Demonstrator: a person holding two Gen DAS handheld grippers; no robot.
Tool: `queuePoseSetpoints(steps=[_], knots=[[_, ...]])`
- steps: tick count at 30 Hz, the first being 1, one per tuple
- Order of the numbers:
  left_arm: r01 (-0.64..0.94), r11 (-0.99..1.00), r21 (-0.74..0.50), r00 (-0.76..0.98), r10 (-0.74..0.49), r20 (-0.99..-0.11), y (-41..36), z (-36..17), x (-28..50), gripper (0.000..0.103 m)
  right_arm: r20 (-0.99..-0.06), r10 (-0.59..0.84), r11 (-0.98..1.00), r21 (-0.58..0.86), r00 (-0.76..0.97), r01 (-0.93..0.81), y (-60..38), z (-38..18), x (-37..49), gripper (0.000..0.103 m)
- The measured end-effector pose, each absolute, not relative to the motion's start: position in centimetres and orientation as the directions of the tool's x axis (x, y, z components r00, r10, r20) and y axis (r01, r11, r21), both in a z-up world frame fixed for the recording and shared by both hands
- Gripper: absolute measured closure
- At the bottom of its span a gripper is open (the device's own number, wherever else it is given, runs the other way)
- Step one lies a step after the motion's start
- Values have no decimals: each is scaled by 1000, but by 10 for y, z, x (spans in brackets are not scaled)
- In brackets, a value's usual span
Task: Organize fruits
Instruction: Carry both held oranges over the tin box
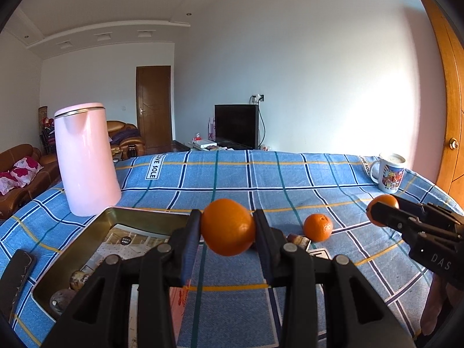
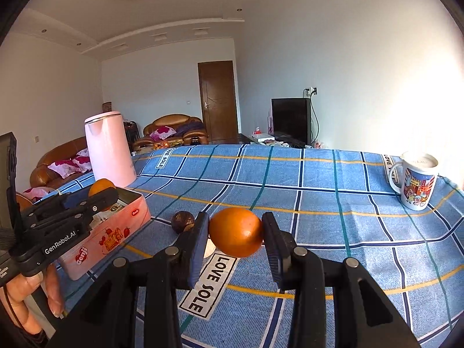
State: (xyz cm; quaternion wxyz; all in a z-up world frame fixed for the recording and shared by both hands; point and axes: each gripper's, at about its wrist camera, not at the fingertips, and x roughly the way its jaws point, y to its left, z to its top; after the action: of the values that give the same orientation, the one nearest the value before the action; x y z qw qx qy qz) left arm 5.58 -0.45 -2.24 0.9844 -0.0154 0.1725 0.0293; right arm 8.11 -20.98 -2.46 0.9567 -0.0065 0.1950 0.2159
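Round orange fruits [image 1: 227,230] [image 2: 235,232] sit pinched in the left gripper [image 1: 228,226] and right gripper [image 2: 235,232] above the blue plaid tablecloth [image 2: 304,203]. A third orange [image 1: 318,227] lies on that cloth, right of the open pink metal tin [image 2: 116,232], in a white-walled living room.

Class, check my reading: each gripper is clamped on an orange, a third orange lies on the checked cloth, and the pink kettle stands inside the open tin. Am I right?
Not quite. The pink kettle stands on the checked cloth behind the open tin, not inside it, as the left wrist view shows. The rest holds: the left gripper and right gripper each clamp an orange, and a third orange lies on the cloth.
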Motion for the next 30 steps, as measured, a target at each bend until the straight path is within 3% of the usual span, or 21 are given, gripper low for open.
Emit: queuePoseSetpoints(steps=[9,30], knots=[[-72,997,-6,945,67,-319,-5,-21,49,65,-330,412,905,39,849,-424,-204,-22,71,64],[-122,992,-37,937,103,-333,35,-18,37,65,-325,489,856,-1,809,-517,-142,-6,61,64]])
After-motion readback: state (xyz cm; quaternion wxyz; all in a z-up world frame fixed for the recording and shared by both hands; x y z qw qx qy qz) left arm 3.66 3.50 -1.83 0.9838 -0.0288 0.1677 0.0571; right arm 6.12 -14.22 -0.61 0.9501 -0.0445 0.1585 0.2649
